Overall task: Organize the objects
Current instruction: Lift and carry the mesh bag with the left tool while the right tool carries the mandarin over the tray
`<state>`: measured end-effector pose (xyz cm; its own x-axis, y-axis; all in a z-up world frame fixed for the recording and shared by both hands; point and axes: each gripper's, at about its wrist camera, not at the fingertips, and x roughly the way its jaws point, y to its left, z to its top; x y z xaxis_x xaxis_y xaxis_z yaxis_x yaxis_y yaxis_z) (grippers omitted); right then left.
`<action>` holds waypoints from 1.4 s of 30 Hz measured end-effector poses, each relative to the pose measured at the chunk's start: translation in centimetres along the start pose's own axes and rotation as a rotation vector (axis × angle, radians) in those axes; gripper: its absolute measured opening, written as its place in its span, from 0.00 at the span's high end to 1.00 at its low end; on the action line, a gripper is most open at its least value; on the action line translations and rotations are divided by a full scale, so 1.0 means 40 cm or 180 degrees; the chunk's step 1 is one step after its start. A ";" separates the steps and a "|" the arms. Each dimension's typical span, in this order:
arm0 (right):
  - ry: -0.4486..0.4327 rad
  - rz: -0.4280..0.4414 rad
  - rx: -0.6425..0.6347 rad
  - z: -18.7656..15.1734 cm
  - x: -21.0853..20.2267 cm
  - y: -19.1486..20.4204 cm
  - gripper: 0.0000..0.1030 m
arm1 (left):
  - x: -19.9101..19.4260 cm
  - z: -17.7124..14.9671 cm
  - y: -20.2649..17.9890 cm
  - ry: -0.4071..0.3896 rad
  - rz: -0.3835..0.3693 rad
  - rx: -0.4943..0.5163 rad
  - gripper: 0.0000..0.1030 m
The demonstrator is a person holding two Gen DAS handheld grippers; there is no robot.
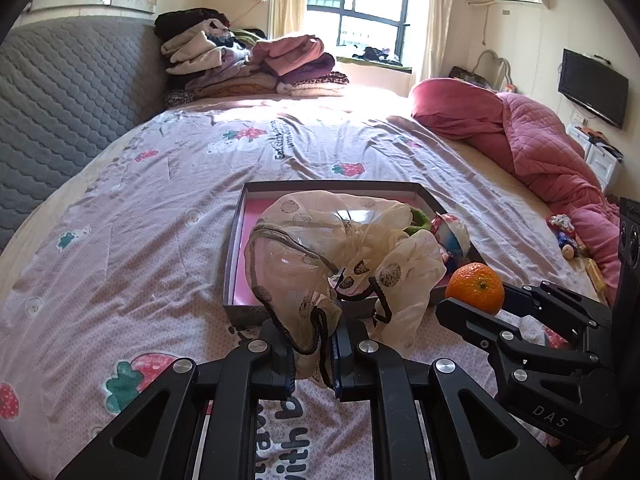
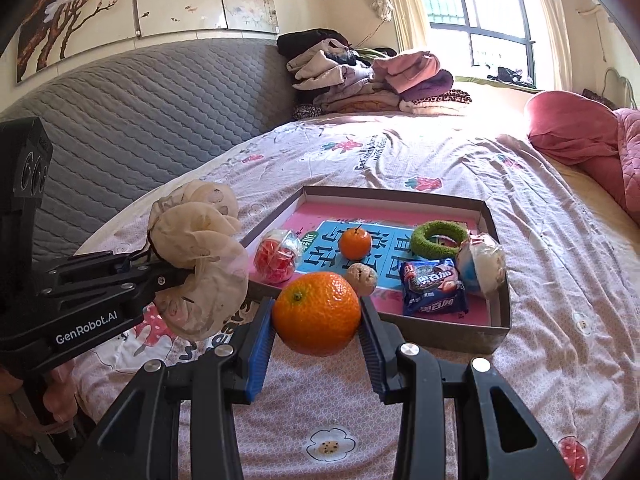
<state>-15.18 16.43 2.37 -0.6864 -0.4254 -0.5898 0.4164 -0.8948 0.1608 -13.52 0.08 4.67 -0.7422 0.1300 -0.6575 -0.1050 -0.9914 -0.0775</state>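
My left gripper is shut on a cream spotted hair scrunchie and holds it above the near edge of the shallow box; it also shows in the right wrist view. My right gripper is shut on a large orange, held just in front of the box; the orange also shows in the left wrist view. Inside the box lie a small orange, a green ring, a blue snack packet, a red wrapped ball, a walnut and a wrapped toy.
The box sits on a bed with a pink strawberry-print sheet. A grey quilted headboard is on the left. Folded clothes are stacked at the far end. A pink quilt lies on the right, with small items beside it.
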 end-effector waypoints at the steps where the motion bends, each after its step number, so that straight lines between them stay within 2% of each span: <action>1: -0.0028 -0.0013 0.0006 0.004 -0.006 -0.004 0.60 | -0.004 0.004 -0.003 -0.0015 -0.0001 0.0010 0.88; 10: -0.0154 -0.0075 0.0019 0.039 -0.038 -0.032 0.60 | -0.016 0.043 -0.030 -0.0109 -0.0035 0.0063 0.88; 19: -0.0246 -0.0106 -0.0015 0.091 -0.052 -0.053 0.60 | 0.012 0.085 -0.058 -0.0142 -0.0068 0.0095 0.88; 34: -0.0365 -0.0202 -0.0078 0.175 -0.029 -0.106 0.60 | 0.091 0.153 -0.063 -0.0147 -0.0052 0.0097 0.88; 42: -0.0278 -0.0287 -0.0042 0.185 0.028 -0.159 0.60 | 0.173 0.171 -0.061 -0.0023 -0.0038 0.0070 0.88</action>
<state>-23.02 20.65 6.54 -0.7704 -0.3540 -0.5303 0.3582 -0.9283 0.0993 -22.93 3.49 5.43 -0.7456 0.1420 -0.6511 -0.1284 -0.9893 -0.0687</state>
